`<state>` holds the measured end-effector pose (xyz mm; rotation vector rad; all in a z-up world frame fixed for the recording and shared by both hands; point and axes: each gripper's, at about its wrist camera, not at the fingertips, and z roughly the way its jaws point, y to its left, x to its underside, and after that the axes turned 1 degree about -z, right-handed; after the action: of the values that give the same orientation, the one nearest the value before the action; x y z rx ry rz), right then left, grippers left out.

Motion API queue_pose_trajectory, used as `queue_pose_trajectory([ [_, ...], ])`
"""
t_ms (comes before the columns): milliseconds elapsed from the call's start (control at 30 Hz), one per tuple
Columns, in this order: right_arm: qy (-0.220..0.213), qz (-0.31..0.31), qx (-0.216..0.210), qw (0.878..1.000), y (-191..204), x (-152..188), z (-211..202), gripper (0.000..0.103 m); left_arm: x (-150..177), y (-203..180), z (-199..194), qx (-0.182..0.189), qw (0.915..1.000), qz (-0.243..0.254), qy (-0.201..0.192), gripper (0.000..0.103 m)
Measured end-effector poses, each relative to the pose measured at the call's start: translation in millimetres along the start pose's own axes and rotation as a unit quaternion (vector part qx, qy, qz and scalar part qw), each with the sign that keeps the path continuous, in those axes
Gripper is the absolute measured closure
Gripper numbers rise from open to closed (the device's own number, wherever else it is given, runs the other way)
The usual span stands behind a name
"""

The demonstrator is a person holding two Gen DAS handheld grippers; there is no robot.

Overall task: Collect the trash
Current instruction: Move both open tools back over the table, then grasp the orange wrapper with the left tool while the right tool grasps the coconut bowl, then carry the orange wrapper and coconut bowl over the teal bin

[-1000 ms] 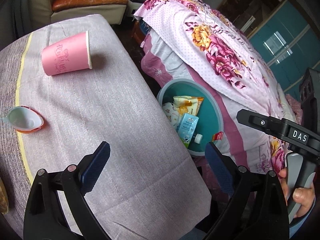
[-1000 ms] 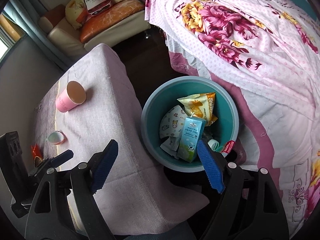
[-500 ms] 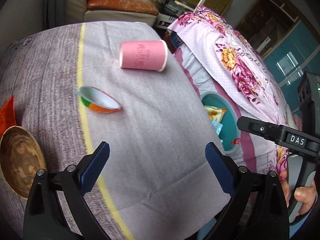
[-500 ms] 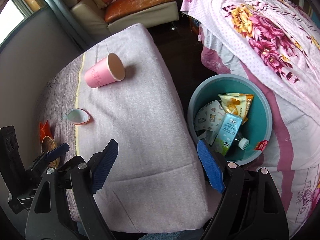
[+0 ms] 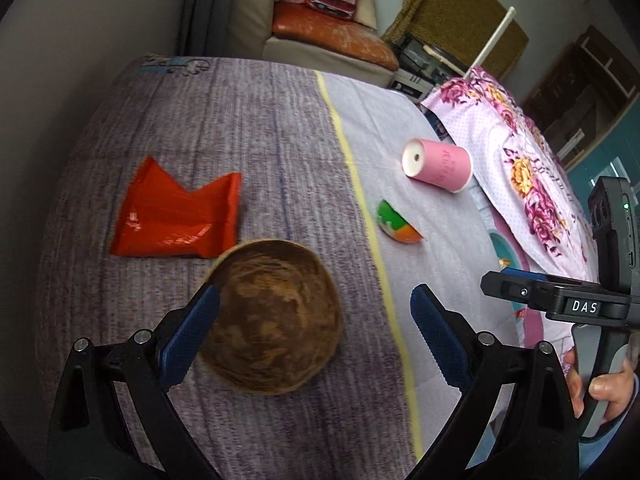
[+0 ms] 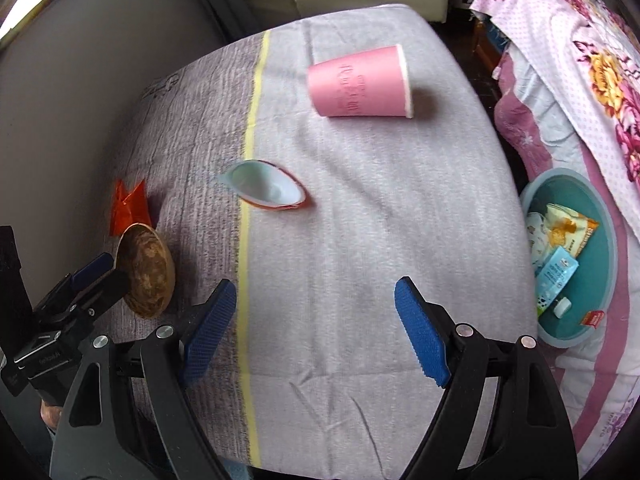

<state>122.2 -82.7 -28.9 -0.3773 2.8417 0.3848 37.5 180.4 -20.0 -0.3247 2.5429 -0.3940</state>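
Left wrist view showed the left gripper (image 5: 314, 338) spread wide and empty above a brown coconut-shell bowl (image 5: 272, 316) beside a red wrapper (image 5: 176, 216). Right gripper (image 6: 316, 334) also gaped empty over the surface (image 6: 360, 240); pink paper cup (image 6: 360, 84) lay toppled, teal trash bin (image 6: 608, 280) alongside.

Trash scattered on the table, some already in the bin

A pink paper cup (image 6: 360, 84) lies on its side; nearer than it rests a small empty jelly cup (image 6: 266, 191), tilted. Left of that lie a brown round shell (image 5: 272, 316) and a crumpled red wrapper (image 5: 176, 216). The teal bin (image 6: 608, 280), right of the table, holds wrappers and a carton.
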Motion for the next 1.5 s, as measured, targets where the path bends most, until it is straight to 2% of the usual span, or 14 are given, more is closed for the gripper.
queue_pose_trajectory([
  [267,0.021,-0.074,-0.041,0.996,74,-8,35,0.026,-6,82,-15,-0.051,0.9973,-0.049,-0.018,0.007],
  [333,0.026,-0.090,-0.046,0.995,89,-10,44,0.030,-7,96,-16,-0.060,0.9963,-0.060,-0.017,0.007],
  [400,0.038,-0.100,-0.053,0.993,104,-11,59,0.042,-7,106,-16,-0.063,0.9956,-0.068,-0.015,0.007],
  [567,0.060,-0.113,-0.062,0.990,130,-9,87,0.049,-10,120,-11,-0.066,0.9946,-0.079,-0.010,0.007],
  [633,0.067,-0.123,-0.062,0.988,139,-6,96,0.060,-13,120,-6,-0.066,0.9948,-0.077,-0.010,0.007],
  [667,0.070,-0.130,-0.056,0.987,141,-5,98,0.081,-14,119,-3,-0.065,0.9951,-0.074,-0.009,0.007],
  [700,0.071,-0.132,-0.060,0.987,141,-4,98,0.093,-16,119,0,-0.065,0.9953,-0.072,-0.008,0.007],
  [933,0.035,-0.129,-0.040,0.990,129,-7,70,0.097,-37,115,29,-0.070,0.9971,-0.032,-0.001,0.007],
  [1067,0.026,-0.116,-0.034,0.992,116,-9,60,0.097,-41,111,42,-0.054,0.9985,-0.008,-0.006,0.008],
  [1100,0.024,-0.111,-0.034,0.993,113,-9,58,0.097,-39,107,43,-0.055,0.9985,0.000,-0.010,0.020],
  [1133,0.023,-0.106,-0.033,0.994,109,-8,56,0.097,-37,102,44,-0.050,0.9987,0.011,-0.008,0.040],
  [1200,0.022,-0.099,-0.034,0.994,99,-12,54,0.097,-33,94,46,-0.039,0.9991,0.017,-0.003,0.061],
  [1333,0.018,-0.086,-0.037,0.995,87,-12,50,0.097,-23,73,42,-0.052,0.9978,0.038,-0.016,0.074],
  [1500,-0.003,-0.078,-0.038,0.996,68,-6,34,0.097,-14,55,30,-0.039,0.9986,0.027,-0.023,0.078],
])
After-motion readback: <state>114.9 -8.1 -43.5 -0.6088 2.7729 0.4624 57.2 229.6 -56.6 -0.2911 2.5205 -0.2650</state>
